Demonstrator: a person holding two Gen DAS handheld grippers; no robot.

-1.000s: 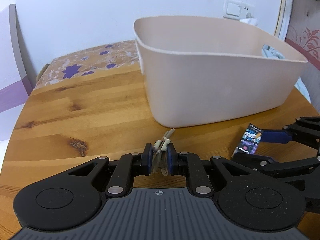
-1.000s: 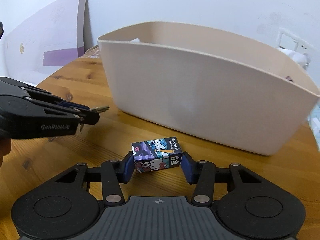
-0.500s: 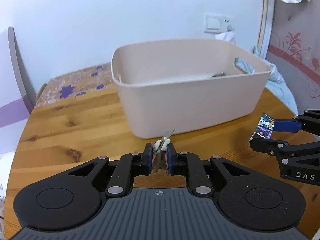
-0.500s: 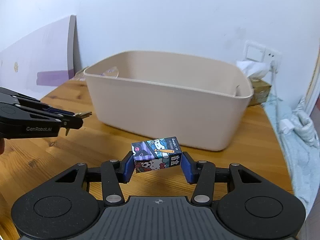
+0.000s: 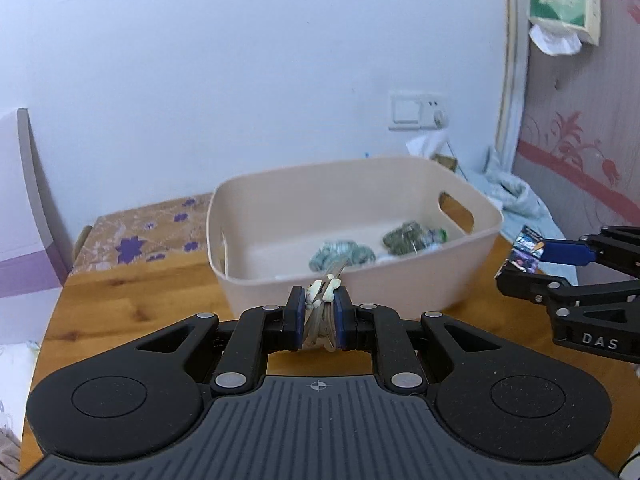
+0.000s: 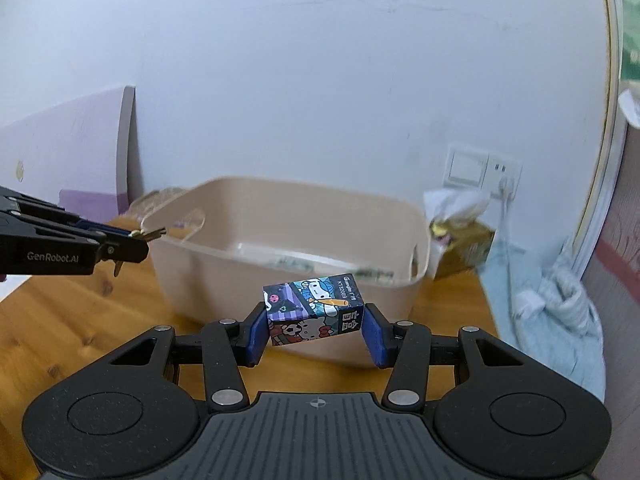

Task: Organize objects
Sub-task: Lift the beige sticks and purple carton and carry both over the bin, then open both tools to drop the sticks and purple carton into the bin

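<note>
The left claw (image 5: 319, 312) was clenched on a small bundle of tan bands with white beads (image 5: 320, 300), held above the wooden desk (image 5: 132, 296) just short of the near wall of the beige bin (image 5: 400, 288). The right claw (image 6: 315, 330) gripped a cartoon-printed box (image 6: 314, 309), tilted, with the bin (image 6: 280, 280) at its 12 o'clock. A few crumpled items (image 5: 342, 254) already lay inside. To do this well, each claw would probably need to travel toward 12 o'clock until its load was fully past the rim, lower a little, then let go, one at a time so the two did not collide over the opening.
</note>
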